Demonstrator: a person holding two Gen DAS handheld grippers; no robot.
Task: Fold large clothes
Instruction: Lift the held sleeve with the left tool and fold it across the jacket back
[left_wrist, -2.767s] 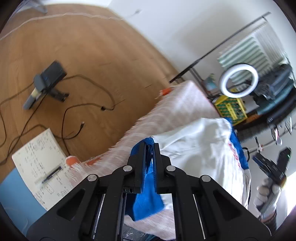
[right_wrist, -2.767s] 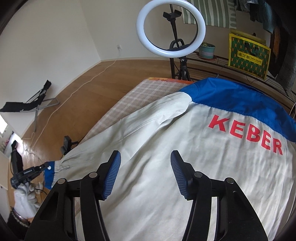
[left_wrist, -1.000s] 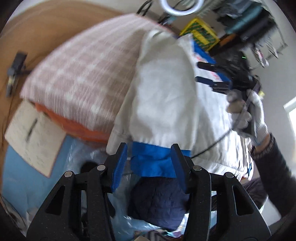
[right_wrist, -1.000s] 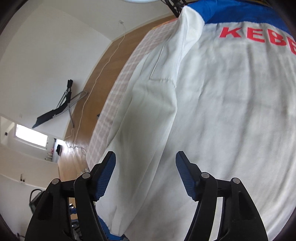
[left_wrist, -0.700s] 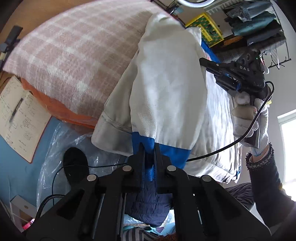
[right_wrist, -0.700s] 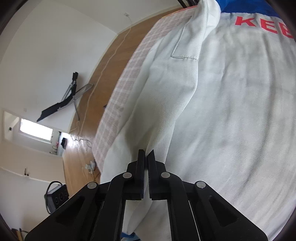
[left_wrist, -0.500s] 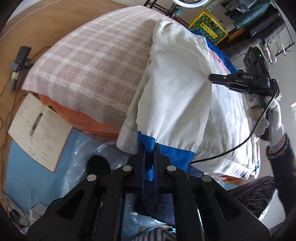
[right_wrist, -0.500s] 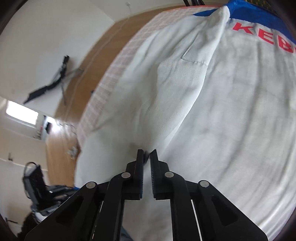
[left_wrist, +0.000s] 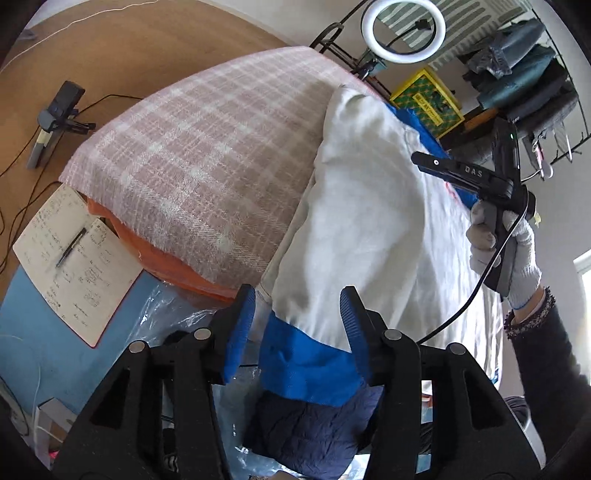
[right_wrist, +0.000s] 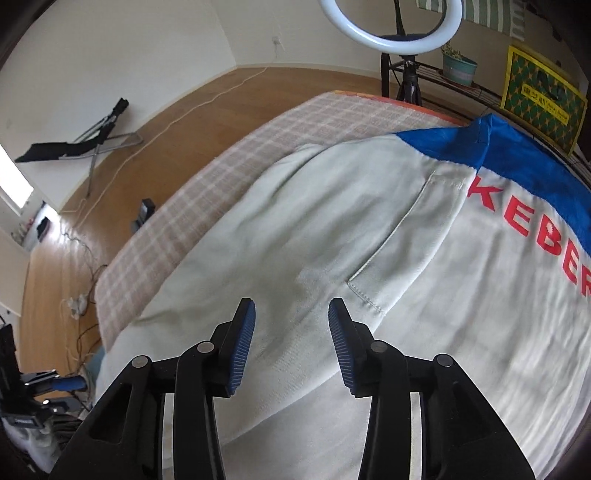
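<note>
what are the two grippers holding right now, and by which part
Nothing. The left gripper is opening around the white jacket's blue cuff; the right gripper is opening above the fabric.

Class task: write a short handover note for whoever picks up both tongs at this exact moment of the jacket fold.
Left tongs: opening, pads either side of the blue cuff, not pressing it.
Right tongs: opening above the sleeve, nothing gripped.
Jacket: back up on the checked blanket, red lettering showing.
Done: the near sleeve lies folded along the body, its cuff hanging over the near edge.
Left: other sleeve not in view; body not yet folded.
</note>
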